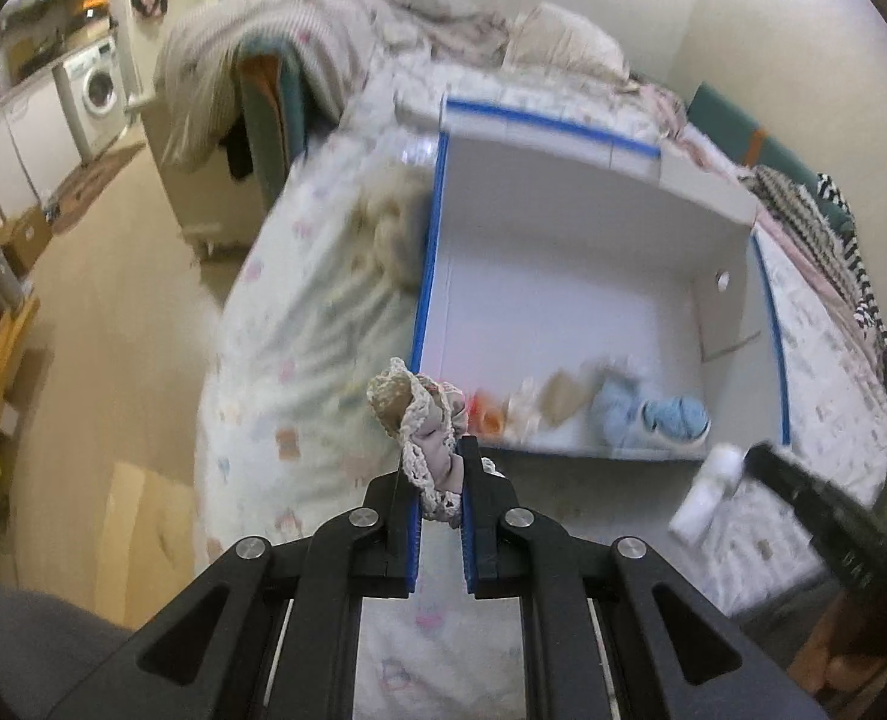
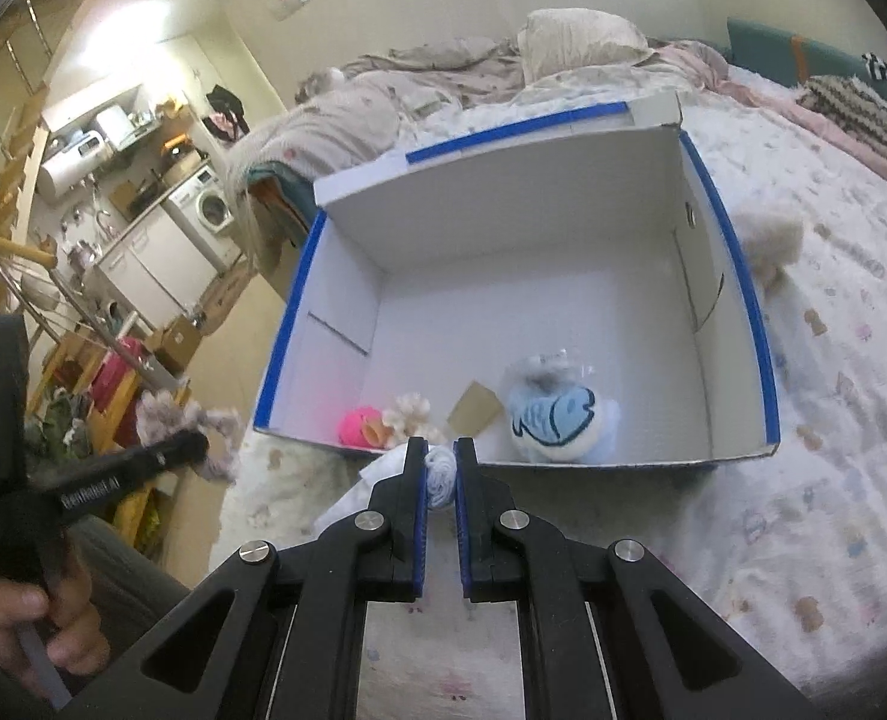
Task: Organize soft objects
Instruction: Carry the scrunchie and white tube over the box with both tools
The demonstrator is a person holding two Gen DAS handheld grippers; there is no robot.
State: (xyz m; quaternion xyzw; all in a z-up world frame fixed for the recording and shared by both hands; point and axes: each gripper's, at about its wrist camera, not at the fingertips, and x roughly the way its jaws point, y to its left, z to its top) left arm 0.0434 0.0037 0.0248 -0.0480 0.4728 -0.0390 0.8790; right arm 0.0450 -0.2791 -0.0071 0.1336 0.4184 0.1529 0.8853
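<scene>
I am working over the bed [image 2: 743, 480], where the box [image 2: 761, 360] is sitting open near its front edge, already holding a blue fish plush [image 2: 554, 417], a pink toy [image 2: 356, 426] and a few other soft bits along its near wall. My left gripper [image 1: 437, 480] is clamping a lacy scrunchie [image 1: 425, 420]; my right gripper [image 2: 441, 474] is clamping a white-and-blue cloth [image 2: 441, 471]. Both pieces are hanging just short of the box's near wall, so the opening is lying straight ahead and below each gripper, with neither clearly nearer.
</scene>
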